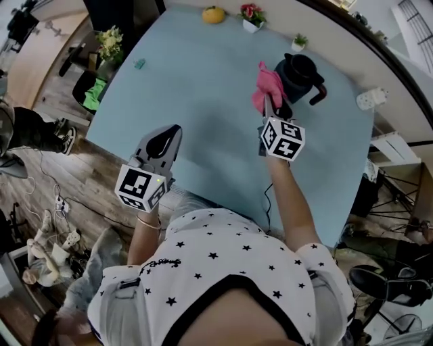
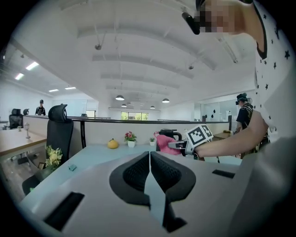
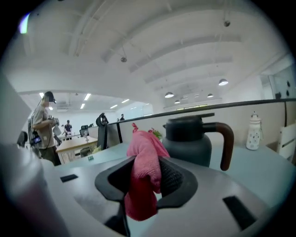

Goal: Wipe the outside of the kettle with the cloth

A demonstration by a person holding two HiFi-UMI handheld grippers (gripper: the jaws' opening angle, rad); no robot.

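Observation:
A dark grey kettle (image 1: 300, 76) with a brown handle stands upright near the far right of the pale blue table (image 1: 203, 94). My right gripper (image 1: 268, 101) is shut on a pink cloth (image 1: 268, 86), held just left of the kettle. In the right gripper view the pink cloth (image 3: 144, 171) hangs bunched between the jaws, with the kettle (image 3: 190, 140) close behind and to the right. My left gripper (image 1: 162, 143) hovers over the table's near left edge, shut with nothing in it; its pads (image 2: 138, 172) meet in the left gripper view.
An orange fruit (image 1: 213, 14), a small flower pot (image 1: 252, 17) and a tiny plant (image 1: 298, 42) line the table's far edge. A white power strip (image 1: 370, 99) lies at the right edge. A small teal item (image 1: 139, 64) sits far left. People stand by other desks.

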